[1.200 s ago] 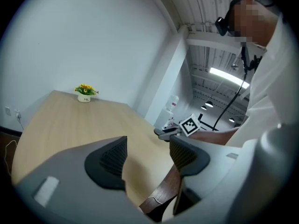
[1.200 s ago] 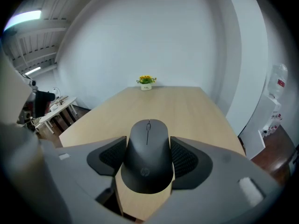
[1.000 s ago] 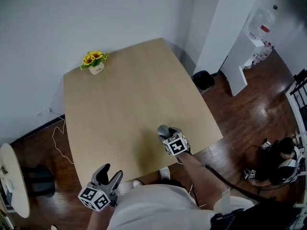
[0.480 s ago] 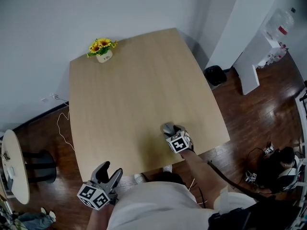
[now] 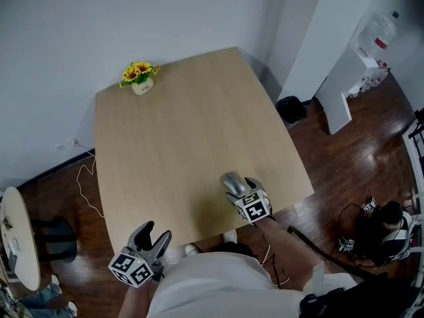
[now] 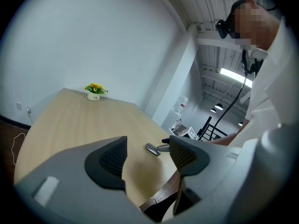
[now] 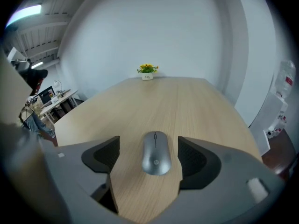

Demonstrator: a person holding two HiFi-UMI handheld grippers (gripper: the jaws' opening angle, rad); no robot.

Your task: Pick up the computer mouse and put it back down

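Smooth silver-grey oval computer mouse (image 7: 156, 160): likely light, rigid, slippery; best gripped across long sides. Lying free between just-opened jaws of right tool (image 7: 148, 148), with left tool (image 6: 147, 154) open, empty.

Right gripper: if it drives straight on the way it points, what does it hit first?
Probably the mouse: it lies on the table, centred between the jaws of the right gripper, which have just been opening and stand clear of it. The jaw tips might touch the table first; depth is unclear.

right gripper (image 7: 149, 157): jaws just opened | computer mouse (image 7: 156, 160): released, lies between them
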